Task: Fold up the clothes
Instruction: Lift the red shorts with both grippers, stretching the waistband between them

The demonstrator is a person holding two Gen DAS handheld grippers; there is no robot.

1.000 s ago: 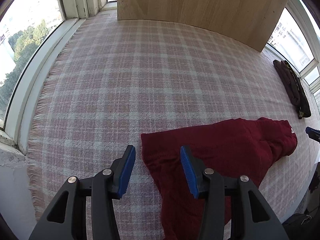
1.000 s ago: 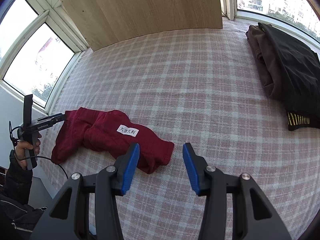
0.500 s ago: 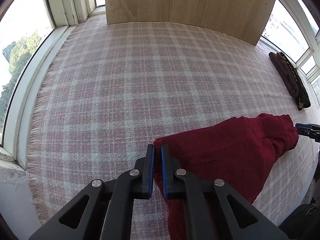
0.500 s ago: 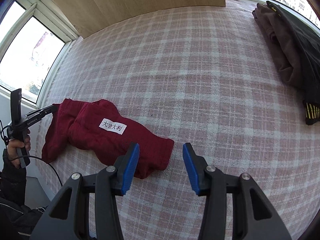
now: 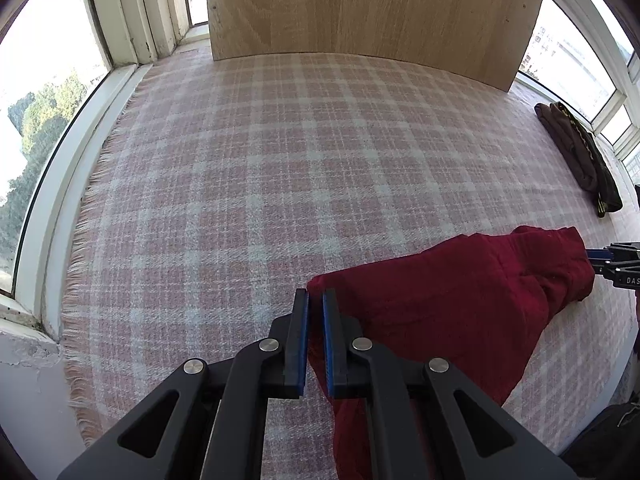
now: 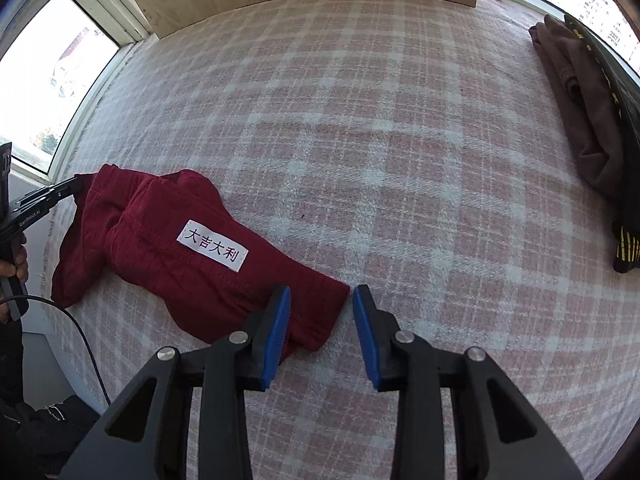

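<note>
A dark red garment (image 5: 460, 300) lies crumpled on the plaid blanket (image 5: 280, 160), near its front edge. My left gripper (image 5: 315, 300) is shut on one corner of it, and the cloth is pinched between the blue pads. In the right wrist view the red garment (image 6: 168, 256) shows a white label (image 6: 212, 245) with printed characters. My right gripper (image 6: 318, 300) hangs just over its near corner. Its jaws are closing, with the corner between them and a gap still showing. The left gripper (image 6: 74, 189) holds the far end, with a person's hand (image 6: 16, 264) behind it.
A folded pile of brown and black clothes (image 6: 580, 100) lies at the blanket's right edge, also visible as the dark pile (image 5: 576, 152). A wooden board (image 5: 380, 12) stands at the back. Windows run along both sides. A black cable (image 6: 80, 328) hangs off the front left.
My left gripper has shut on the garment's corner and shifted sideways with it. My right gripper came down closer to the other end, and its jaws have narrowed.
</note>
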